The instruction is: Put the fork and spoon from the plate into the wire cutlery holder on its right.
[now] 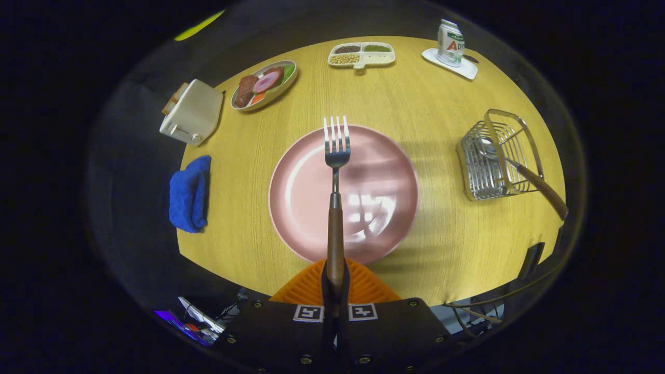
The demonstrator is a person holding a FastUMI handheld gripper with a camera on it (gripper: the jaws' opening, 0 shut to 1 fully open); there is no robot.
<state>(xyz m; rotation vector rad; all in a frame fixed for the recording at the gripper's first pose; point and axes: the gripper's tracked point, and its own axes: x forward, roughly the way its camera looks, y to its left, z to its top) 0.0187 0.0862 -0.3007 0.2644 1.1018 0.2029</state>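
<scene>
The claw [335, 291] sits closest, its 2 fingers [363, 288] pressed together on the brown wooden handle of the fork [336, 208], which points straight ahead with its 4 steel tines raised over the far half of the plate [384, 171]. The plate is round, glossy and pink, throwing back bright reflections, and nothing lies on it now. To its right on the desk [431, 114] stands the wire cutlery holder [491, 158], a chromed basket of thin rods with a looped handle; the spoon [524, 176] already leans in it, bowl down, wooden handle sticking out over the near rim.

The step in hand looks like carrying the fork across to the holder. To do it well, keep the grip firm, since the smooth handle could swivel, swing right over the desk, tip the tines downward above the basket's open top and lower them beside the spoon without knocking its handle. Release only once the tines rest inside, because the light wire frame may tip or slide.
</scene>
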